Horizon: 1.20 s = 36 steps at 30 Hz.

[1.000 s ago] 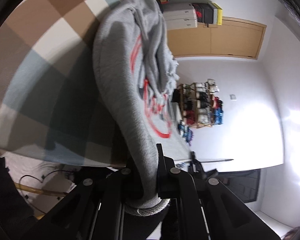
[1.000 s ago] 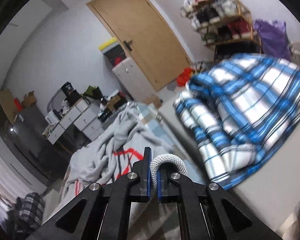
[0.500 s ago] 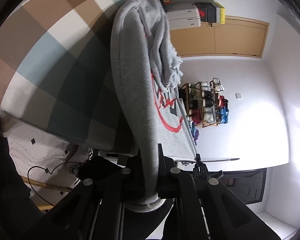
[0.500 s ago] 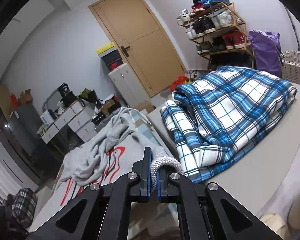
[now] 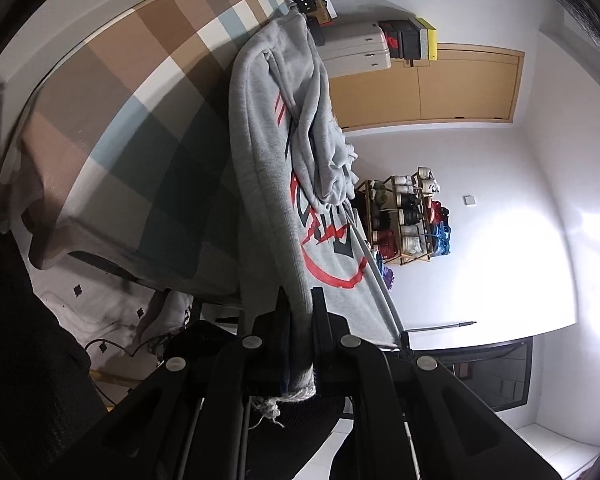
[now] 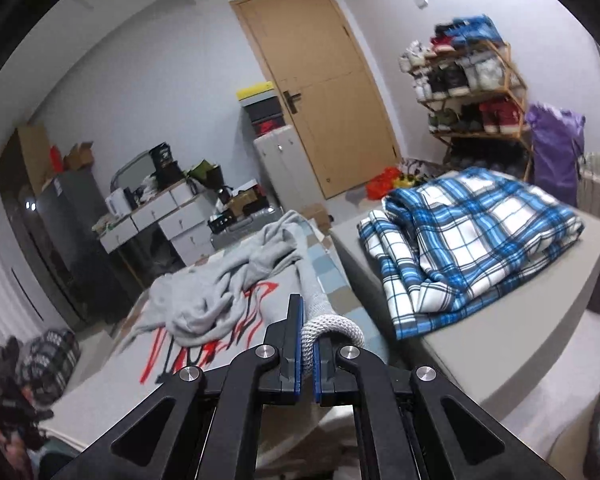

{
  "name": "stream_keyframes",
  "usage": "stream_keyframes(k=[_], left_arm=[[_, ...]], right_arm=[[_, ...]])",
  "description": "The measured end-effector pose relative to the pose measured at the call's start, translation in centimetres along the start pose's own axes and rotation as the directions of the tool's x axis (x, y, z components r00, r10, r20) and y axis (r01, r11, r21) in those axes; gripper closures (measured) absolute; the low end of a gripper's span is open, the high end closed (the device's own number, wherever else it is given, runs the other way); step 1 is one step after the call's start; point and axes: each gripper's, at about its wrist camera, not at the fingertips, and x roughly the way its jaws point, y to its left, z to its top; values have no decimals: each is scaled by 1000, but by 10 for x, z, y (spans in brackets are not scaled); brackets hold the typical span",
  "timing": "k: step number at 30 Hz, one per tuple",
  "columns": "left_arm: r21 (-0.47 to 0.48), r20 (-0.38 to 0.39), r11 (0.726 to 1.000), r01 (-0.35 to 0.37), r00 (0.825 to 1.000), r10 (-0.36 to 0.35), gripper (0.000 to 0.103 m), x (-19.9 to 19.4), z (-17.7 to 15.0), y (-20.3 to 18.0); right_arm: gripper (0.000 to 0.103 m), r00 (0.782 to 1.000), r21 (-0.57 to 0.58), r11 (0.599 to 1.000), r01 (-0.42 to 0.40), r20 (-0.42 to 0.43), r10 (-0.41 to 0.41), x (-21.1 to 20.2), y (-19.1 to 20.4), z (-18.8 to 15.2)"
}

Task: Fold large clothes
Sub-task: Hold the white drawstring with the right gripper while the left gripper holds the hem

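Left gripper: one, clamping down on the ribbed hem of the sweatshirt, fabric filling the gap between its jaws.
Grey sweatshirt: one, with red print, lying over the checked worktop, its upper part bunching in a heap, its hem stretching between both grippers.
Right gripper: one, pinching a rolled loop of the same hem, jaws nearly meeting.
Plaid garment: one, blue and white, lying folded on the grey worktop beside.
Shoe rack: one, standing by the door.
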Motion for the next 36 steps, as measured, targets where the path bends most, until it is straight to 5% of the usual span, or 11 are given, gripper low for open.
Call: stream_keyframes(k=[11, 16, 30, 33, 36], left_arm=[[20, -17, 999, 34, 999, -33, 100, -7, -7, -14], [46, -16, 998, 35, 999, -35, 100, 0, 32, -37], [69, -6, 997, -47, 999, 48, 100, 57, 202, -101], [71, 20, 995, -70, 997, 69, 100, 67, 237, -113], [45, 58, 994, -96, 994, 94, 100, 78, 271, -115]], right_arm=[[100, 1000, 28, 1000, 12, 10, -13, -43, -8, -9], [100, 999, 24, 999, 23, -33, -22, -21, -2, 18], [100, 965, -101, 994, 37, -255, -62, 180, 46, 166], [100, 946, -116, 991, 64, -308, -97, 231, 45, 184], [100, 904, -117, 988, 102, -404, -142, 297, 38, 197]])
